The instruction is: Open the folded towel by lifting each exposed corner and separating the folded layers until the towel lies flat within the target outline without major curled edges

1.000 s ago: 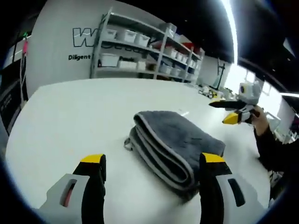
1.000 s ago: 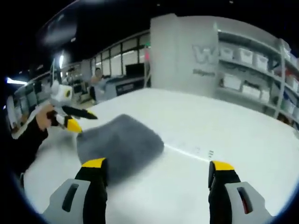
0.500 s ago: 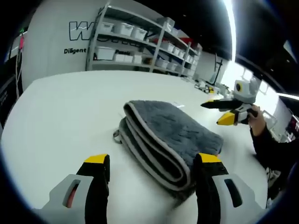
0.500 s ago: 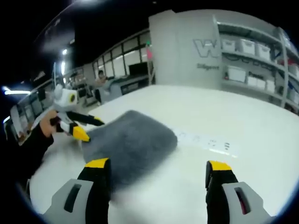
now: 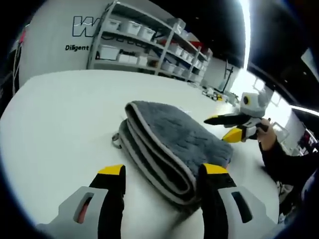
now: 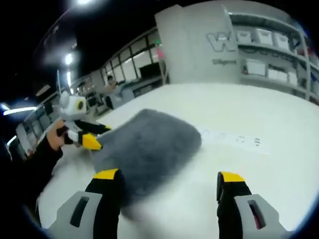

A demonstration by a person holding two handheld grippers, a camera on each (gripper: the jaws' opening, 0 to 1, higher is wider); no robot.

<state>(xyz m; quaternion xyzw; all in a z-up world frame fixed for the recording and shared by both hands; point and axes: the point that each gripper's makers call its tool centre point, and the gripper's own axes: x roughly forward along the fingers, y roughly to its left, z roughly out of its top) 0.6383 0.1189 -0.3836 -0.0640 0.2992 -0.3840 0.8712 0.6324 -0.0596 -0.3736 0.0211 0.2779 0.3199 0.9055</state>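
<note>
- Left gripper (image 5: 162, 174): we hold it low over the white table (image 5: 55, 114), jaws spread wide with nothing between them. They straddle the near end of the folded grey towel (image 5: 169, 142), likely to line up on the stacked layer edges.
- The towel lies near the middle of the table, not yet opened. In the left gripper view its pale-trimmed folds face us as a thick stack, so this side looks like the place to separate layers.
- A small loop tag (image 5: 115, 141) sticks out at the towel's left edge, resting on the table.
- Further right in the left gripper view, we see our right gripper from the side, just beyond the towel's far end and above the table, held by a hand (image 5: 265, 141) in a dark sleeve. It grips nothing.
- Right gripper (image 6: 169, 181): jaws wide apart and empty, aimed at the towel (image 6: 149, 147) from the opposite end. The towel sits left of centre, partly behind the left jaw.
- We judge both tongs are set at opposite ends, ready to take corners; no corner lifted yet.
- A faint printed line (image 6: 234, 139) shows on the table right of the towel, maybe part of the outline; we can't tell.
- Shelving with white bins (image 5: 139, 42) stands behind.
</note>
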